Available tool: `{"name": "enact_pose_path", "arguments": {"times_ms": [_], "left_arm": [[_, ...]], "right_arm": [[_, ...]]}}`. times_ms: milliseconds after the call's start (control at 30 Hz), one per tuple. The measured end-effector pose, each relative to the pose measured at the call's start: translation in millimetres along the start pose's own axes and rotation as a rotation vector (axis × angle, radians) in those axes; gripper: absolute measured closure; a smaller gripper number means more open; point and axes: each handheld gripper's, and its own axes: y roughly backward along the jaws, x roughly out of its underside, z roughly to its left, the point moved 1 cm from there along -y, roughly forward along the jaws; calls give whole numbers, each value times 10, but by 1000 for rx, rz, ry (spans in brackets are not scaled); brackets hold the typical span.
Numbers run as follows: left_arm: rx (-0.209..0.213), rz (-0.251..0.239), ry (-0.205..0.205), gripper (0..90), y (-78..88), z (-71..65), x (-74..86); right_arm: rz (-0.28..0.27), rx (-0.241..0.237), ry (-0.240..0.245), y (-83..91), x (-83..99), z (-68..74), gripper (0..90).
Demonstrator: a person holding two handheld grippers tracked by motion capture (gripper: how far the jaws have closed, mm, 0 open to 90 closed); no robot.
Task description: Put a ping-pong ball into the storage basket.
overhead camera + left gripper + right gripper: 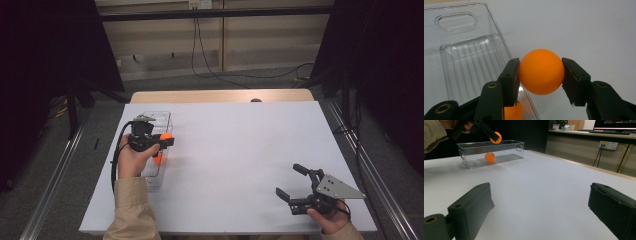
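Orange ball (541, 71) in left tool (540, 75), above clear bin (456, 22)

We see a white worktop (240, 150) on a wooden base, grey floor beyond it with a black cable (210, 70) trailing across, a wall socket (609, 145), and dark curtains (45, 55) on either side.

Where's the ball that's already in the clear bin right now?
In the high view it lies on the floor of the clear bin at table left: the second orange ball, just below the left gripper and the ball it holds.
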Motion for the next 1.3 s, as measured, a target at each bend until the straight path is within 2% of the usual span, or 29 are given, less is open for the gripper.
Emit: {"name": "enact_pose_path", "arguments": {"times_ms": [267, 633, 967, 1300], "left_arm": [[-16, -8, -2, 508, 36, 31, 10], [-38, -28, 15, 508, 110, 95, 35], [-62, -21, 9, 508, 129, 141, 53], [-91, -29, 29, 508, 166, 191, 92]], "right_arm": [[0, 1, 0, -1, 0, -1, 44], [-1, 0, 1, -4, -1, 1, 44], [-1, 1, 2, -6, 0, -3, 44], [-3, 0, 1, -4, -2, -5, 44]]}}
